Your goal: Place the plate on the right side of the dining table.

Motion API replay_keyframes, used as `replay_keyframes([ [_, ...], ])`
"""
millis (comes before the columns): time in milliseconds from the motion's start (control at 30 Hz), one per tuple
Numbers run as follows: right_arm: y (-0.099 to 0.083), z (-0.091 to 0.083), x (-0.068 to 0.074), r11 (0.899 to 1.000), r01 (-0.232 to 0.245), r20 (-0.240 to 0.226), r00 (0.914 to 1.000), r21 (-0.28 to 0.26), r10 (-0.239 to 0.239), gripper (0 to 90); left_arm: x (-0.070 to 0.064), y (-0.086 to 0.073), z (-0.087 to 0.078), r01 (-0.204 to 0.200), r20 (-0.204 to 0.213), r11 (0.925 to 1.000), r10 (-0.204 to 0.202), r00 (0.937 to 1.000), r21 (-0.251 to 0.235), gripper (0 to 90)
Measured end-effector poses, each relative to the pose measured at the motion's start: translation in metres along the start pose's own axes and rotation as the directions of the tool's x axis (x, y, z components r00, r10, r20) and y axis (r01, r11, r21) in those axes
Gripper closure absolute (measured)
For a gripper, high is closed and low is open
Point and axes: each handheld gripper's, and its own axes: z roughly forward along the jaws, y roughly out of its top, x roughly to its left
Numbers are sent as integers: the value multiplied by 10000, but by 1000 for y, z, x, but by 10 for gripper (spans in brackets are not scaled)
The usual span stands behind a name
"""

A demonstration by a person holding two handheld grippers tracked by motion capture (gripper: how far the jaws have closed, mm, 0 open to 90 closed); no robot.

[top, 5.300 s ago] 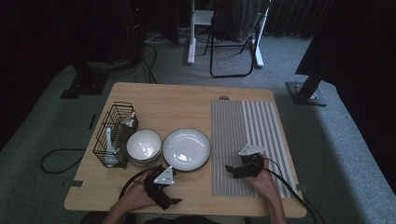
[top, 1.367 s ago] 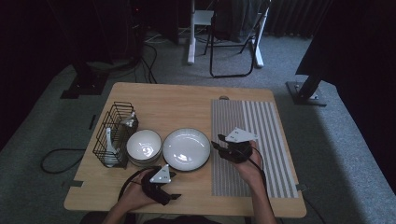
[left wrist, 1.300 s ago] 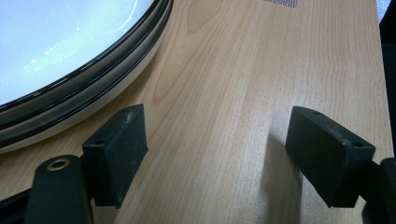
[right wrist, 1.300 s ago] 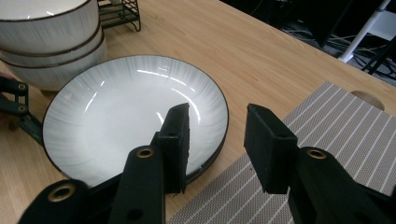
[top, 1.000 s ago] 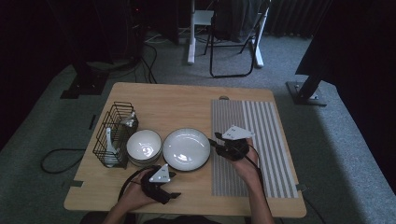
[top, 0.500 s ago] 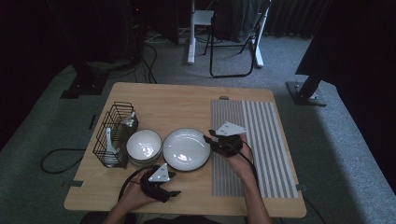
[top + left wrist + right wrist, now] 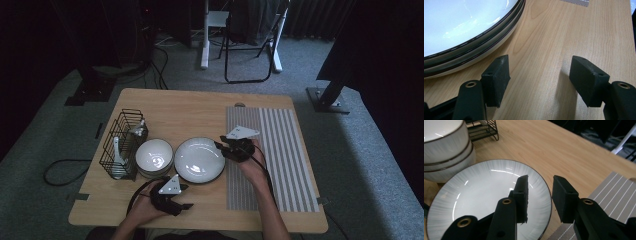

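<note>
reaching over the plate's (image 7: 199, 159) right rim, the right gripper (image 7: 223, 148) holds its jaws spread, one above the plate's inside and one outside the rim, with nothing pinched. the plate lies mid-table (image 7: 180, 107), between the bowls (image 7: 154, 158) and the striped mat (image 7: 270, 150), its edge just beside the mat. the left gripper (image 7: 184, 197) rests at the near table edge, just in front of the plate, jaws spread on bare wood. a wire rack (image 7: 122, 144) stands left of the bowls.
</note>
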Motion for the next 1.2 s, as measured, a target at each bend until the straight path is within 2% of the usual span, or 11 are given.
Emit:
replay_keyframes([
  [133, -3, 6, -5, 9997, -215, -141, 9997, 130, 217, 674, 0, 0, 0, 80, -65, 10000, -80, 9999, -46, 350],
  [300, -6, 17, -10, 9988, -346, 12, 9994, 351, 346, 711, 0, -1, 0, 198, -160, 9997, -200, 9997, -144, 399],
  [433, -8, 22, -12, 9980, -409, 163, 9991, 483, 402, 735, -1, -1, -3, 72, -530, 9998, -82, 9986, -191, 441],
  [500, -8, 25, -11, 9970, -290, 539, 9982, 712, 252, 736, -1, -1, -5, 99, -665, 9993, -123, 9977, -367, 458],
  [700, -10, 34, -14, 9958, -449, 484, 9980, 795, 411, 743, -1, 0, -15, 131, -953, 9951, -225, 9952, -980, 516],
  [867, -11, 40, -16, 9939, -625, 359, 9976, 911, 594, 727, -3, 2, -22, 11, -1358, 9862, -240, 9904, -1658, 555],
  [900, -11, 44, -16, 9926, -650, 343, 9975, 1027, 618, 728, -4, 3, -24, 20, -1646, 9846, -312, 9859, -1748, 582],
  [1000, -10, 48, -17, 9917, -656, 311, 9976, 1110, 625, 732, -4, 4, -24, 34, -1838, 9828, -379, 9822, -1844, 610],
  [1067, -9, 55, -19, 9900, -671, 263, 9976, 1240, 643, 741, -3, 5, -25, -47, -2067, 9829, -340, 9778, -1843, 690],
  [1100, -9, 55, -19, 9900, -671, 263, 9976, 1240, 643, 741, -3, 5, -25, -47, -2067, 9829, -340, 9778, -1843, 709],
  [1200, -9, 60, -20, 9879, -739, 253, 9972, 1366, 711, 765, -2, 6, -26, -26, -2339, 9834, -405, 9714, -1813, 744],
])
